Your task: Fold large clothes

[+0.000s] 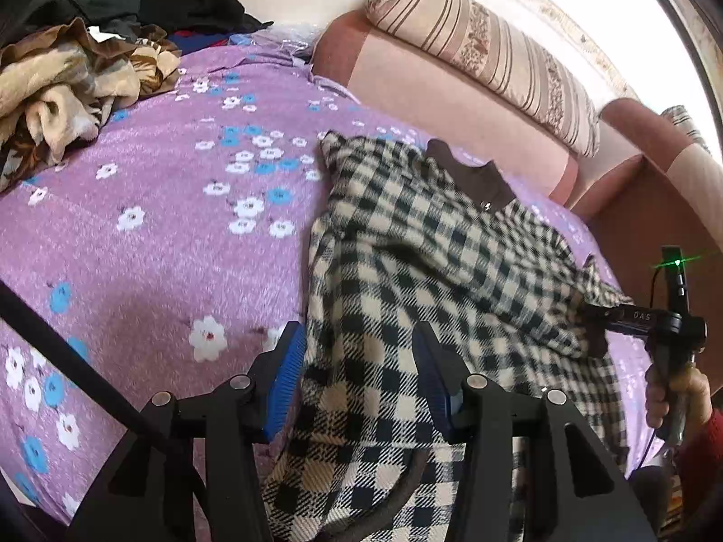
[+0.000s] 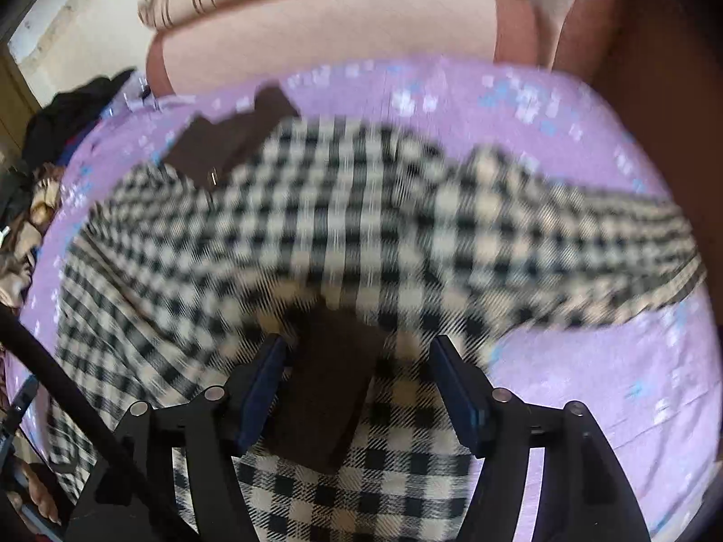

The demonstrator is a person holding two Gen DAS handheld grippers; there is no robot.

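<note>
A black-and-cream checked garment (image 1: pixel 429 271) with a brown collar (image 1: pixel 479 180) lies spread on the purple flowered bedspread (image 1: pixel 158 235). My left gripper (image 1: pixel 357 361) is open, its blue pads on either side of the garment's near edge. My right gripper (image 2: pixel 357 375) is open over a brown cuff or patch (image 2: pixel 330 384) of the same garment (image 2: pixel 361 207); that view is blurred. The right gripper also shows in the left wrist view (image 1: pixel 587 311), at the garment's right edge, hand-held.
A heap of brown, beige and dark clothes (image 1: pixel 77 72) lies at the far left of the bed. A pink sofa back (image 1: pixel 452 90) with a striped bolster (image 1: pixel 488 49) runs behind the bed. A black cable (image 1: pixel 77 361) crosses the lower left.
</note>
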